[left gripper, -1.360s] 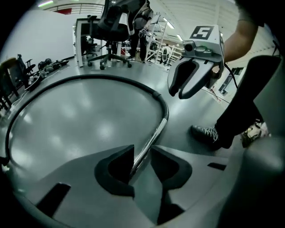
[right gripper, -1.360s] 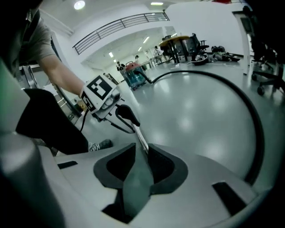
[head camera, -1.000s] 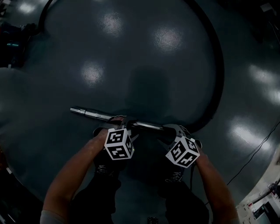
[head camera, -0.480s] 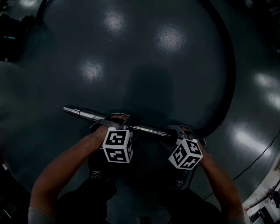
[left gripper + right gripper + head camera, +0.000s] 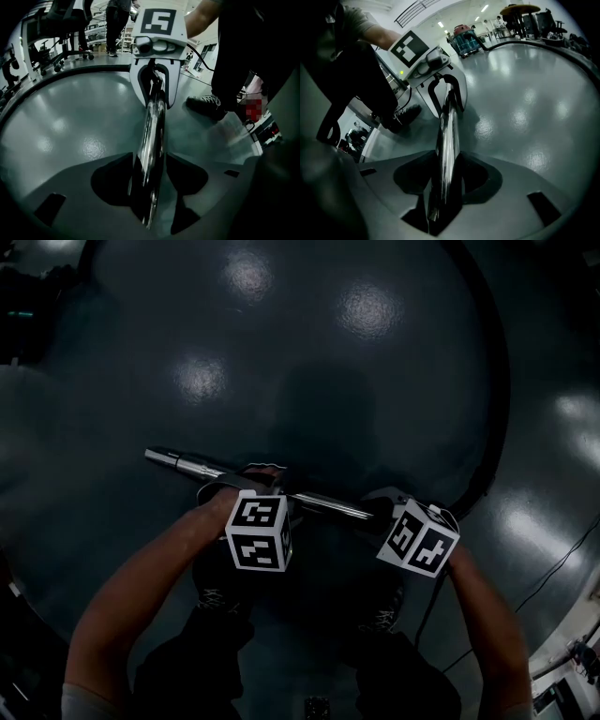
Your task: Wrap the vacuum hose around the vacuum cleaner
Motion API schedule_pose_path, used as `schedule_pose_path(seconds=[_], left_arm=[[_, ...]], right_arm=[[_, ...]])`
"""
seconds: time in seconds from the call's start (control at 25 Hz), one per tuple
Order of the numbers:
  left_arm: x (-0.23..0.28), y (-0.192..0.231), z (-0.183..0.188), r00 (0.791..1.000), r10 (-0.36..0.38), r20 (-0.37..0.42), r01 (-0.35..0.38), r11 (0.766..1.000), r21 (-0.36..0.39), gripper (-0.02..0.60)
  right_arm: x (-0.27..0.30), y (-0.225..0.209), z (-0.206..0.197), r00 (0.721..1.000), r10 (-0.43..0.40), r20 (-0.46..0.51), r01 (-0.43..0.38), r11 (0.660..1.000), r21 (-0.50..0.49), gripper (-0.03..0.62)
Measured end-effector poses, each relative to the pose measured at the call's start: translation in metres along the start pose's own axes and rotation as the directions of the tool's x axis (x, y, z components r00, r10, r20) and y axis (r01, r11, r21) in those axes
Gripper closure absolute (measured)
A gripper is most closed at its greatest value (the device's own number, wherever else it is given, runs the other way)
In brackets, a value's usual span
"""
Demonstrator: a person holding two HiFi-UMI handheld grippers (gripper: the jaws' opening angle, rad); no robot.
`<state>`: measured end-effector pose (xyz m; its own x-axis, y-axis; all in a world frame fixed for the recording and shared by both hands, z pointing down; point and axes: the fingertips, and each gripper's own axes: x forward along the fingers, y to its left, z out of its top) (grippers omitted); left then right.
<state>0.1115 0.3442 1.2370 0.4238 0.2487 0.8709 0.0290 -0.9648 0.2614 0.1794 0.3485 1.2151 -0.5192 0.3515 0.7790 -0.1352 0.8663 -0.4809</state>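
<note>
Item 1, chrome wand: a long, straight tube held off the floor, crossing in front of me. In the head view its long axis runs from upper left down to lower right. The free end pointing left sticks out well past my left gripper.

Item 2, left gripper: jaws clamped on the wand, which runs straight out between the pads.

Item 3, right gripper: jaws have just been closing, with the wand between them and gripped at the tube's right-hand end.

Item 4, black hose: a wide arc on the floor, sweeping from the top right down to the wand's right end.

Item 5, floor: glossy grey and open ahead inside the hose's curve.

Item 6, edges: my shoes lie just below the wand. A thin cable crosses the floor at the right. A red-topped machine stands far across the room.
</note>
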Motion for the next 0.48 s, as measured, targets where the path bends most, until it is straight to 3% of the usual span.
schedule_pose_path(seconds=[0.16,0.32,0.4,0.44,0.48], left_arm=[[-0.01,-0.016,0.007,0.999,-0.014,-0.035,0.015,0.999,0.04,0.365],[-0.03,-0.035,0.021,0.998,-0.047,-0.051,0.047,0.999,-0.005,0.367],[-0.052,-0.041,0.031,0.997,-0.033,-0.068,0.034,0.999,0.013,0.373],[-0.064,-0.044,0.038,0.998,-0.023,-0.062,0.024,0.999,0.021,0.447],[-0.077,-0.047,0.046,0.998,-0.019,-0.055,0.021,1.0,0.02,0.46]], right_arm=[[-0.024,0.017,0.009,0.997,0.064,-0.05,-0.063,0.998,0.029,0.422],[-0.059,0.042,0.025,0.99,0.113,-0.081,-0.112,0.994,0.016,0.422],[-0.085,0.056,0.036,0.988,0.128,-0.091,-0.127,0.992,0.021,0.422],[-0.097,0.063,0.041,0.986,0.139,-0.094,-0.137,0.99,0.03,0.422],[-0.109,0.07,0.046,0.984,0.152,-0.094,-0.149,0.988,0.04,0.422]])
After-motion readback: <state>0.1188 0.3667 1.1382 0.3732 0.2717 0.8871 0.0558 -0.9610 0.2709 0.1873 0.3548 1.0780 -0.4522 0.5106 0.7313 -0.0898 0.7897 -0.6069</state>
